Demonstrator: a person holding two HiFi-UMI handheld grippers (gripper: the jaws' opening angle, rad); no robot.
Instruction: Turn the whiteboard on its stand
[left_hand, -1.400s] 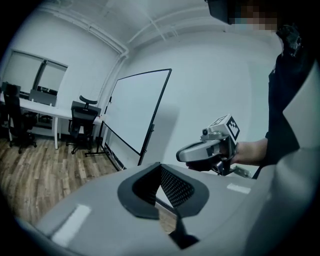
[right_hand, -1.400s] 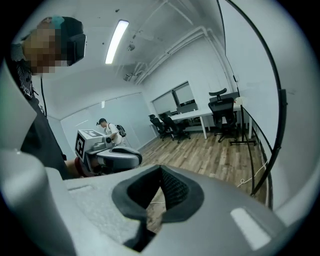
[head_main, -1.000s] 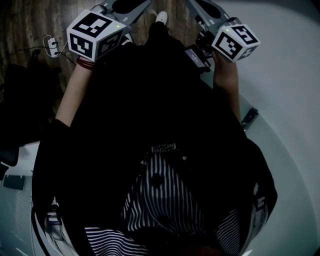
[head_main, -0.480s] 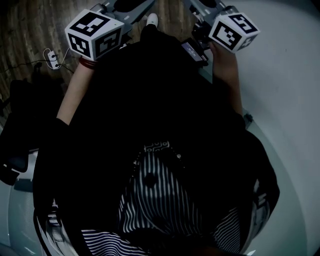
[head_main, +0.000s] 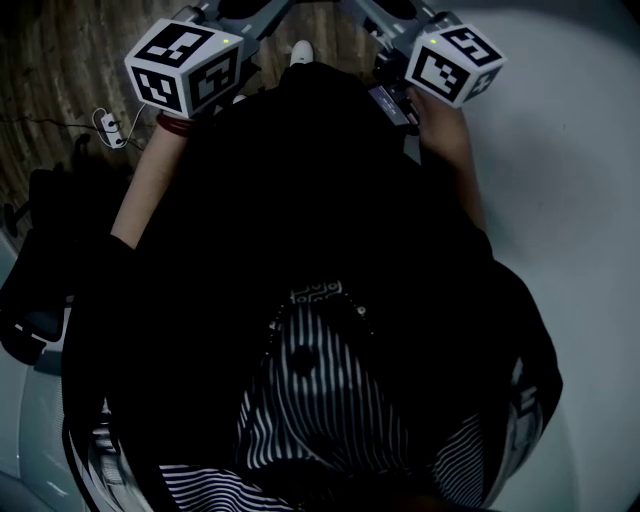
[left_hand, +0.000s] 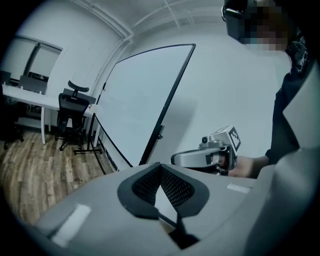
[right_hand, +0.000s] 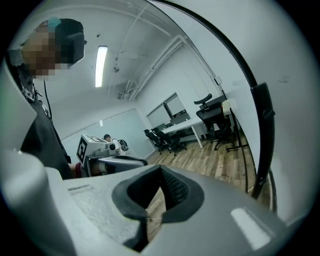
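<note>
Holding both grippers raised in front of you, you have the large white whiteboard with a thin black frame (left_hand: 142, 100) ahead and off to your right, standing on the wood-plank floor (left_hand: 35, 175).

The right gripper (right_hand: 160, 172) is the nearer one. In the right gripper view the board's black side edge (right_hand: 235, 60) sweeps close past its right side, and a thick black bracket (right_hand: 262, 115) sits on that edge partway down. The left gripper (left_hand: 160, 167) is farther off: its view takes in most of the panel, with the other gripper to the right of the board's near edge.

That near edge is the board's long axis from where you stand. It runs top to bottom and leans in the picture, though the wide lens may add to that.

Both grippers have their dark pads closed tip to tip with nothing between them, and neither touches the board.

I judge that any push on the frame falls to the right gripper. Whether the panel already faces the wanted way can't be settled from here.
</note>
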